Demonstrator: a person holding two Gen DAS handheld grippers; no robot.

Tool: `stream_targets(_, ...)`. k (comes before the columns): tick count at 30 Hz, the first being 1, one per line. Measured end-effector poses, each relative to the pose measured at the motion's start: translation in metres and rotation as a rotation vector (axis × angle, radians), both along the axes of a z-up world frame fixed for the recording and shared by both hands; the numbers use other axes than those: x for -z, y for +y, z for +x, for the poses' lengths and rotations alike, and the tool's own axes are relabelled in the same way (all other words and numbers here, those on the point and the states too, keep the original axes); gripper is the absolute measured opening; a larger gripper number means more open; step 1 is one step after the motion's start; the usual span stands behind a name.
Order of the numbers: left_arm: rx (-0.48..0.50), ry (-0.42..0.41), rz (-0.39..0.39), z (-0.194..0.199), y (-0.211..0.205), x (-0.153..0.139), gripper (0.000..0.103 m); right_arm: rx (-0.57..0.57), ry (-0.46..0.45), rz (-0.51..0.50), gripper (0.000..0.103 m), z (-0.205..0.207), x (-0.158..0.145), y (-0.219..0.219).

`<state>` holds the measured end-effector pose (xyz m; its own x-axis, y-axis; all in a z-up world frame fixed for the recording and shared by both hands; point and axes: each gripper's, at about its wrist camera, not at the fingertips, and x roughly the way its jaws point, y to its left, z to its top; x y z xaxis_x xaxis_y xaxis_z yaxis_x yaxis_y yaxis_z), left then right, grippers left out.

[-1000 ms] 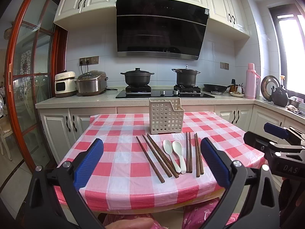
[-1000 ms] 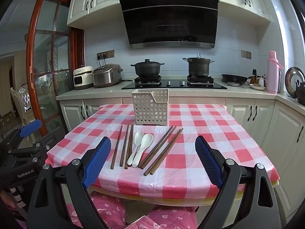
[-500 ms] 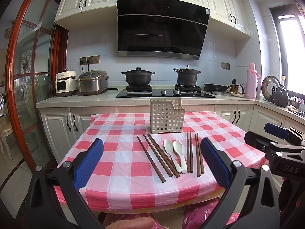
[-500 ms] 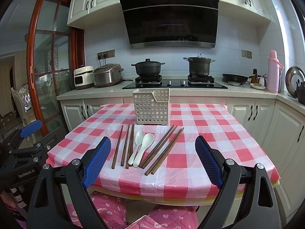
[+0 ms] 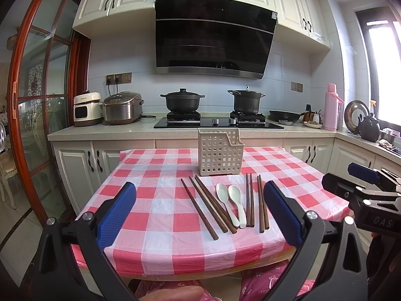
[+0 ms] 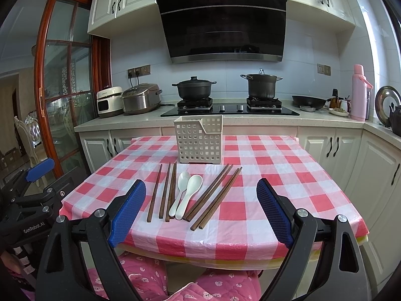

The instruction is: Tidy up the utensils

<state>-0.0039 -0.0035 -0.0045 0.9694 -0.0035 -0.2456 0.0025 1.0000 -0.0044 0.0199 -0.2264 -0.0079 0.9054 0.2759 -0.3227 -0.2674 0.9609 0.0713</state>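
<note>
Nothing moved, chopsticks (image 5: 250, 199) lengthwise toward basket (image 5: 220, 154)

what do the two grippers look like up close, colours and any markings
Both grippers, left and right, have black angular frames with silver bolts and ribbed blue pads on the fingers. From the other camera, the left one's body reads "GenRobot.AI" and the right one's "DAS". The person wears pink patterned quilted clothing.
</note>
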Motion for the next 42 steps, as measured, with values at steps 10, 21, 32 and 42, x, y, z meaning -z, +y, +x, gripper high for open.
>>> stream_targets(10,-0.001,0.000,0.000,-0.0003,0.0007,0.0001,0.098,0.000,-0.001,0.003,0.085,-0.0004,-0.0001,0.0012)
stream_targets(21,-0.001,0.001,-0.001,-0.0001,0.0008,-0.0001,0.098,0.000,0.000,0.002,0.085,-0.0002,0.0005,0.0010)
stream_targets(32,-0.001,0.001,0.002,-0.0016,0.0018,0.0008,0.098,0.001,0.000,0.003,0.085,0.0004,0.0007,0.0001)
stream_targets(42,-0.012,-0.002,0.004,-0.0067,0.0052,-0.0002,0.098,0.010,-0.004,0.004,0.085,-0.0014,0.0019,-0.0027)
